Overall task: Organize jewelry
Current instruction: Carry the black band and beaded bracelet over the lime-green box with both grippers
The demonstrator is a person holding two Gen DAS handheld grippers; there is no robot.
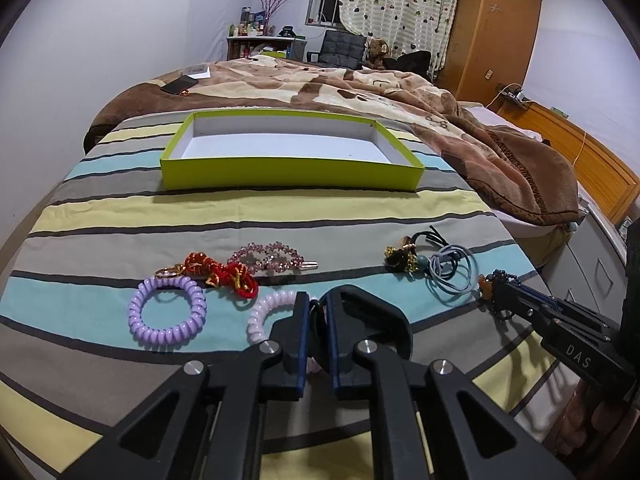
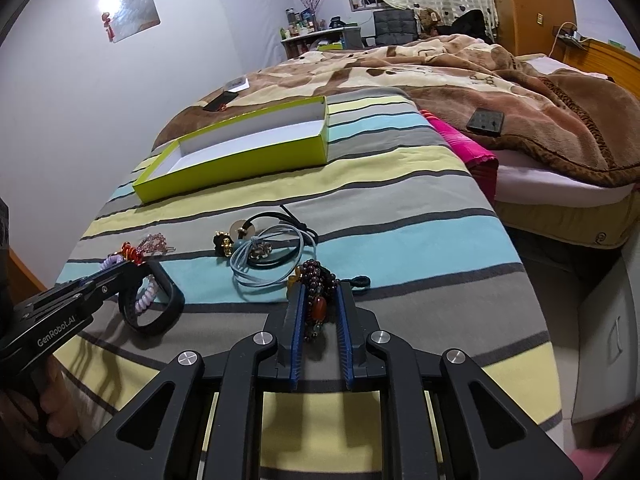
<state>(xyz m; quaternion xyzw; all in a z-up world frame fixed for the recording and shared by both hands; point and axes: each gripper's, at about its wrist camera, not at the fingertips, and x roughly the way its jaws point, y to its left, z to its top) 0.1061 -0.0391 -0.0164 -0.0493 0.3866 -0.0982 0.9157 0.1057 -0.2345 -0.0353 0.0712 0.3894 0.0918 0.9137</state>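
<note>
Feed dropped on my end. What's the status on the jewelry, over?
Left gripper shut on black band. Right gripper shut on dark bead bracelet. Green tray empty, path ahead clear. Other pieces not yet picked up.

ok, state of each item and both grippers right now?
green box: open, nothing in it
left gripper: shut on black band
right gripper: shut on bead bracelet
pink coil tie: on the bedspread, partly under the left gripper
purple coil tie: loose on the bedspread
red knot charm: loose
pink bead clip: loose
blue cord: tangled with black cord
</note>
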